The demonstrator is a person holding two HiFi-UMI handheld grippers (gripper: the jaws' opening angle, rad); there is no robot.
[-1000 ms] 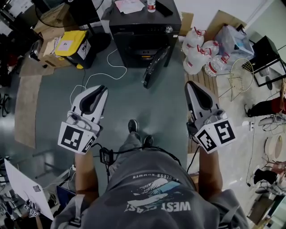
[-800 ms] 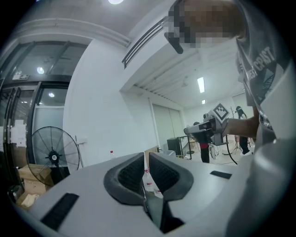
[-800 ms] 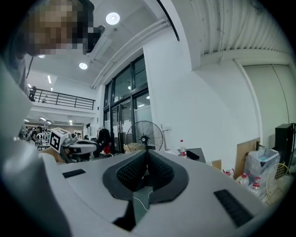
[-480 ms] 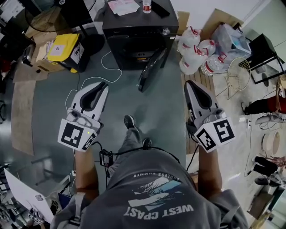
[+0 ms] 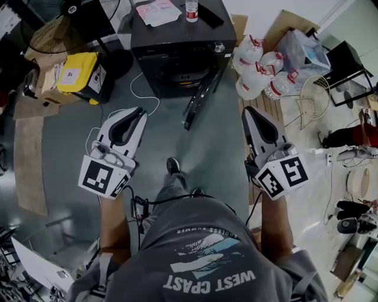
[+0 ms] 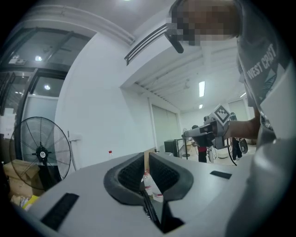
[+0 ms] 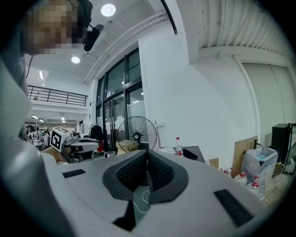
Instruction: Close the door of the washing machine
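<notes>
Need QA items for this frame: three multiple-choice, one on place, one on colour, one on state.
1. Where does the small bottle stand?
A) on the floor
B) on top of the washing machine
C) between a gripper's jaws

2. What colour is the box to the machine's left in the head view?
A) red
B) blue
C) yellow

3. The machine's door is:
A) open
B) shut
C) taken off

Key: 1 B, it stands upright on the black top. 2 C, its lid is plainly yellow. 3 A, it hangs swung out from the front.

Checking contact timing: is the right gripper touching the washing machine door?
Apart. Head view shows the right gripper short of the open washing machine door, with grey floor visible between them.
</notes>
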